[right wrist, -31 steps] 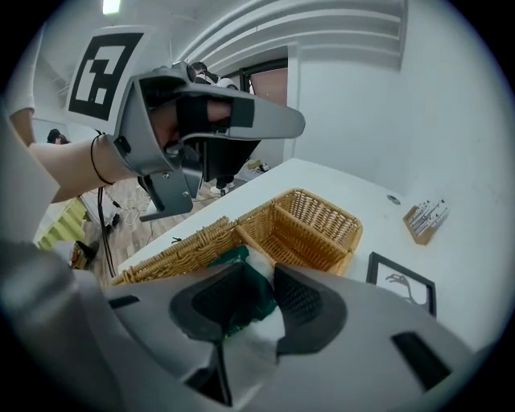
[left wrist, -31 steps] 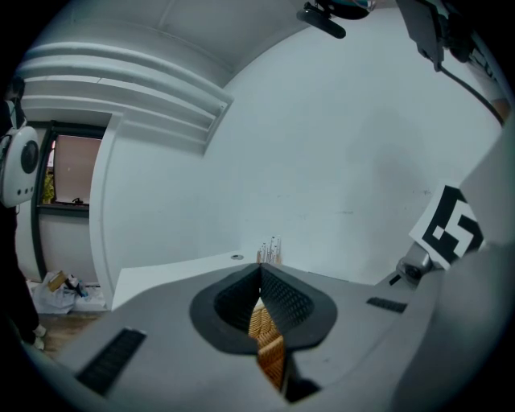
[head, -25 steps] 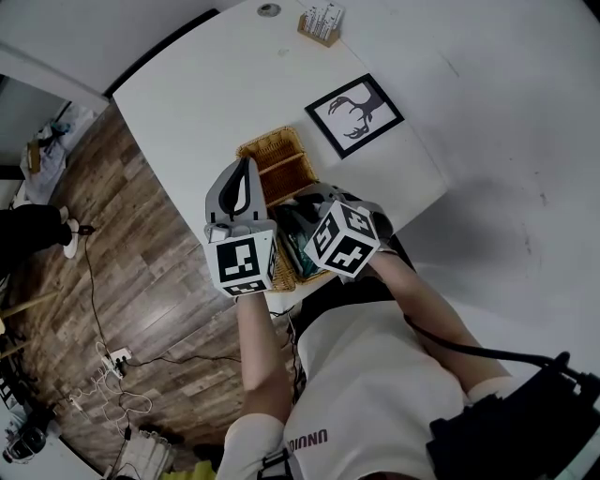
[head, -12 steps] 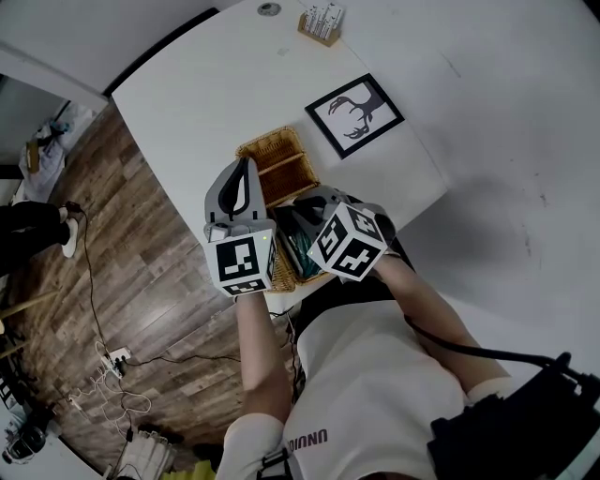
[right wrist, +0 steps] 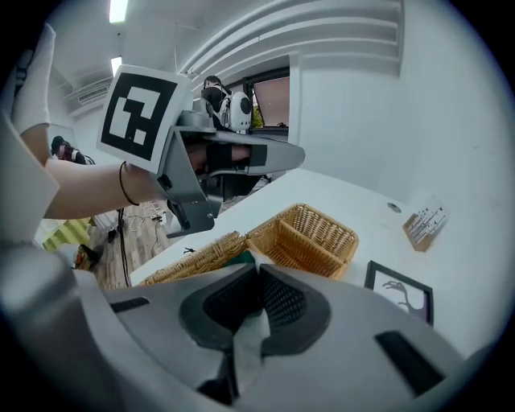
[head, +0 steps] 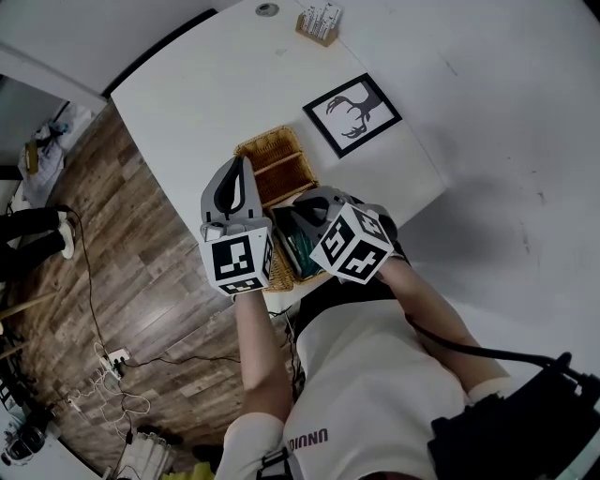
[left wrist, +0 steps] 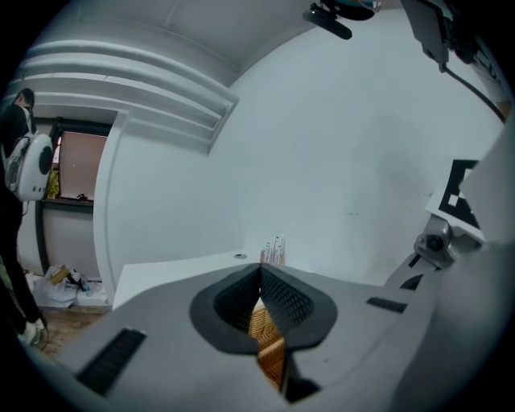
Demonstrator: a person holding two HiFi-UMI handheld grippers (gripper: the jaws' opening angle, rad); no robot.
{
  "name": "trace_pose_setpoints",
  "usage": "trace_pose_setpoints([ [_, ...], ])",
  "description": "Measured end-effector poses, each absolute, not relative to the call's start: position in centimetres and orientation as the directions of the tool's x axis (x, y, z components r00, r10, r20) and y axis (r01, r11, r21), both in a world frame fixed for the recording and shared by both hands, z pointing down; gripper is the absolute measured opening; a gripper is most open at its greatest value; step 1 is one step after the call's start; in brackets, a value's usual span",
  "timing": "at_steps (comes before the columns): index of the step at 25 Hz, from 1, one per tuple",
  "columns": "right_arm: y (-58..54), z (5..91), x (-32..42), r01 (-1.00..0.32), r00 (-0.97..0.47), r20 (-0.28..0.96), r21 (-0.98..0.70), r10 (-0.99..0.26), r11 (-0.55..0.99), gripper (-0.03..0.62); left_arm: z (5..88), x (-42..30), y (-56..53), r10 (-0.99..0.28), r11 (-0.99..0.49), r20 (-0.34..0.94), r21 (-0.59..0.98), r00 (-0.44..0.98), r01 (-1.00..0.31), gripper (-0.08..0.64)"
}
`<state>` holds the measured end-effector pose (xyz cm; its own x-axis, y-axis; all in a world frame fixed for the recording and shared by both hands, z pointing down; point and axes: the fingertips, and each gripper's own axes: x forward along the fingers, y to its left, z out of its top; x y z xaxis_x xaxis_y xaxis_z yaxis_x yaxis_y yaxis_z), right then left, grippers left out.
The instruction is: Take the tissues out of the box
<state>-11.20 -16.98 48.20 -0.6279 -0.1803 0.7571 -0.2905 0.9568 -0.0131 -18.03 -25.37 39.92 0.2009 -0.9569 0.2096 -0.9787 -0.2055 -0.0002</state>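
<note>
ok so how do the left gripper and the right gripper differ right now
The right gripper has just been closing and pinches a tissue; the left gripper is shut on nothing. The right gripper tilts down toward the wicker basket; the left gripper points nearly level across the white table. Shared: both have their jaws together.

White table [head: 216,84], wood-plank floor [head: 141,272], plain white wall [left wrist: 346,161], ceiling light [right wrist: 118,10]

light: bright, even | source: ceiling lamp [right wrist: 118,10] | shadows: soft | edges: fisheye-bent, dark-vignetted
</note>
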Motion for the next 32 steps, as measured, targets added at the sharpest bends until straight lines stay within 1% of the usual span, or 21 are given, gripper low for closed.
trace_pose_setpoints([
  [32, -16.0, 44.6, -10.3, -0.309, -0.668, 0.706, 0.028, -0.238, 0.951, 0.031, 37.9, -18.6, -23.3, -0.973, -0.170, 0.163, -0.012, 0.166, -0.985, 0.011],
])
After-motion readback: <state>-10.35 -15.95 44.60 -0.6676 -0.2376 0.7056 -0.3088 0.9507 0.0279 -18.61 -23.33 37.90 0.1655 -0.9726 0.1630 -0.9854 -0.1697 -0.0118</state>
